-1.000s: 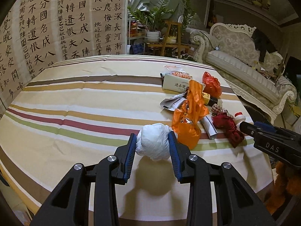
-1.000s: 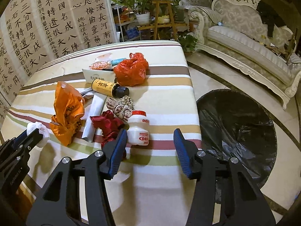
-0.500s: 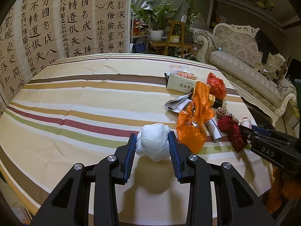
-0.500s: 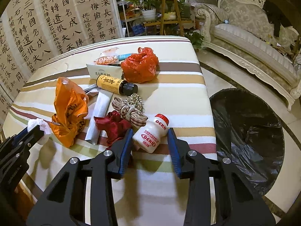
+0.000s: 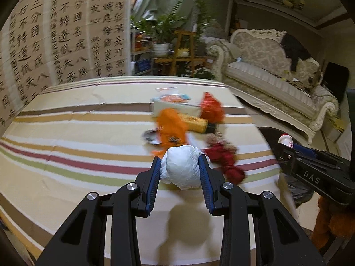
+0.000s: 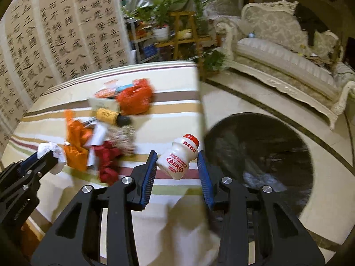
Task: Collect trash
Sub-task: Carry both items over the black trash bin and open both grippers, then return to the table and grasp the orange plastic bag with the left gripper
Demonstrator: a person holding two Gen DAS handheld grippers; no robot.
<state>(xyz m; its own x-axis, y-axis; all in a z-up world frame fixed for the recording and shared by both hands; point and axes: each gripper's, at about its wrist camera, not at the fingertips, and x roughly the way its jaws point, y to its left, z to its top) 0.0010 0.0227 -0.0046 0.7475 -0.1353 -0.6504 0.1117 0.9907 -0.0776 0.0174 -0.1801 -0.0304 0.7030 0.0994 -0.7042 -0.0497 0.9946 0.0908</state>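
The small white bottle (image 6: pixel 178 158) is now being held tilted between the closed fingers of the right gripper (image 6: pixel 177 166) and carried off the striped table (image 6: pixel 173 88) toward the black-lined bin (image 6: pixel 266 155) on the floor; a second ago it was standing on the cloth with those fingers wide apart. The white crumpled wad (image 5: pixel 180 169) is being kept clamped in the left gripper (image 5: pixel 180 173), raised above the table (as before). Both pieces are judged ready for dropping.

Bottle (image 6: pixel 178 158) between right gripper (image 6: pixel 177 173) fingers, above table (image 6: pixel 173 84) edge; bin (image 6: pixel 261 159) at 3 o'clock; litter pile (image 6: pixel 106 133) at 9 o'clock.
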